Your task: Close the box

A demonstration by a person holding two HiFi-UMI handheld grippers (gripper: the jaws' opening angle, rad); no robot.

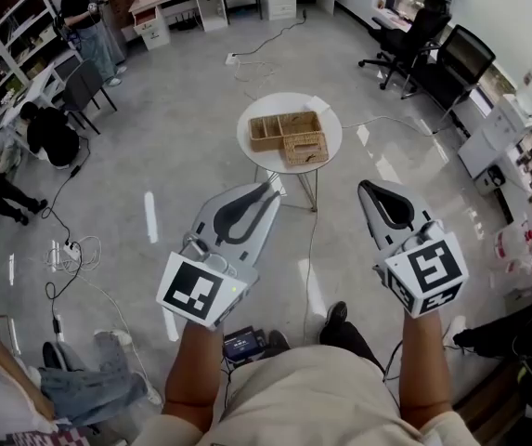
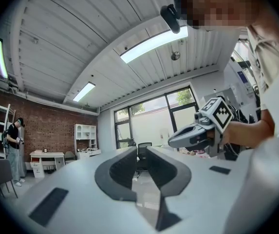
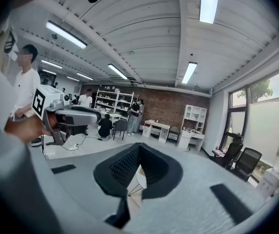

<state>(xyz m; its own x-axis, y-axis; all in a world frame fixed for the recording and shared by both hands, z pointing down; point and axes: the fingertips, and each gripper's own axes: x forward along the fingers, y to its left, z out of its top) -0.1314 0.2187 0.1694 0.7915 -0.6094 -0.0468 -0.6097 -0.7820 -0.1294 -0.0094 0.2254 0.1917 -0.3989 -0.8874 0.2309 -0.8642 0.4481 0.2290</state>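
Right, I've got both grippers up in front of me, at about the same height and well apart. The left gripper (image 1: 264, 191) points ahead and a touch to the right. In its own view the jaws stand just slightly apart, a narrow slit with only an office chair far off showing through, so nothing is held. The right gripper (image 1: 368, 188) is angled up and a little left. In its view the tips are drawn together and it's empty too. Below the tips I catch a sliver of the round white table (image 3: 139, 177).

The box (image 1: 289, 137) is out ahead, well beyond both sets of tips and roughly between them, a little nearer the left gripper's line. It's a woven box sitting on that table, with its open compartments visible from above. A woven panel lies at its near right part, and I can't tell whether that's the lid. Neither gripper is anywhere near touching it.

A cable (image 1: 310, 249) trails across the floor from under the table back toward me, passing between the two grippers.
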